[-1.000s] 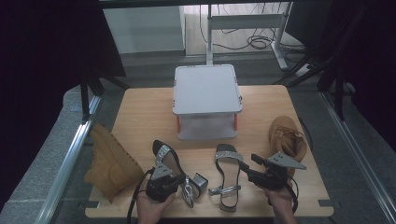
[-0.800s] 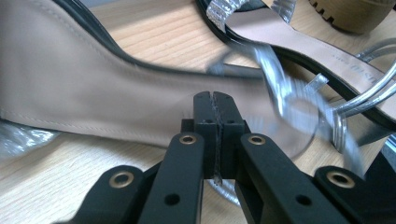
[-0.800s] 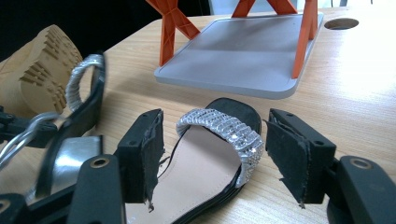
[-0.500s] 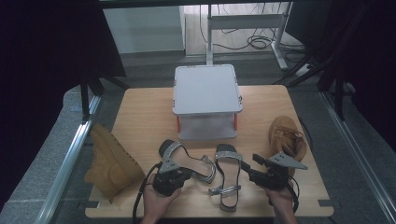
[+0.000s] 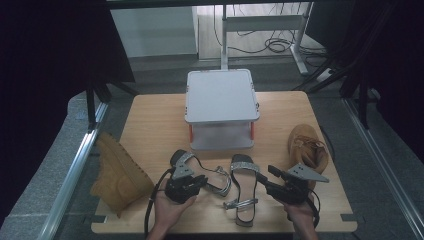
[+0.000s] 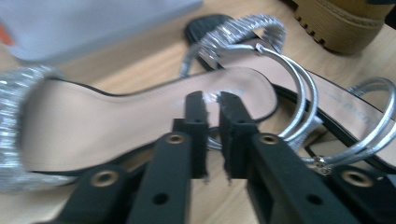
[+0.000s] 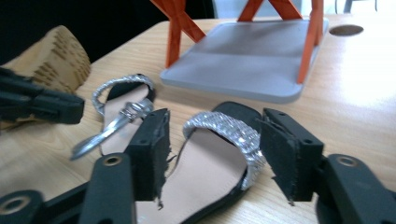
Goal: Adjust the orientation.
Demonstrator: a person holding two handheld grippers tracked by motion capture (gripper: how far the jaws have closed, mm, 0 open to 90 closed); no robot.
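Two black sandals with glittery silver bands lie near the table's front edge. The left sandal (image 5: 200, 170) (image 6: 116, 116) lies aslant, its silver ankle strap (image 6: 289, 93) looping toward the right sandal (image 5: 243, 192) (image 7: 210, 158). My left gripper (image 5: 201, 180) (image 6: 211, 100) hovers over the left sandal's insole; its jaws have just been opening and stand a little apart, with the insole and strap beyond them. My right gripper (image 5: 267, 176) (image 7: 212, 126) has just been closing; its jaws straddle the right sandal's toe band (image 7: 229, 130) without pressing it.
A white two-level stand with orange legs (image 5: 221, 97) (image 7: 252, 51) sits mid-table behind the sandals. One tan boot (image 5: 117, 175) (image 7: 51, 56) lies at the table's left edge, another (image 5: 306, 150) at the right. Metal rails run along both sides.
The left sandal has been swung round and slid right, toward the right sandal. The left gripper's jaws have parted from shut. The right gripper has stayed put, its jaws a little narrower.
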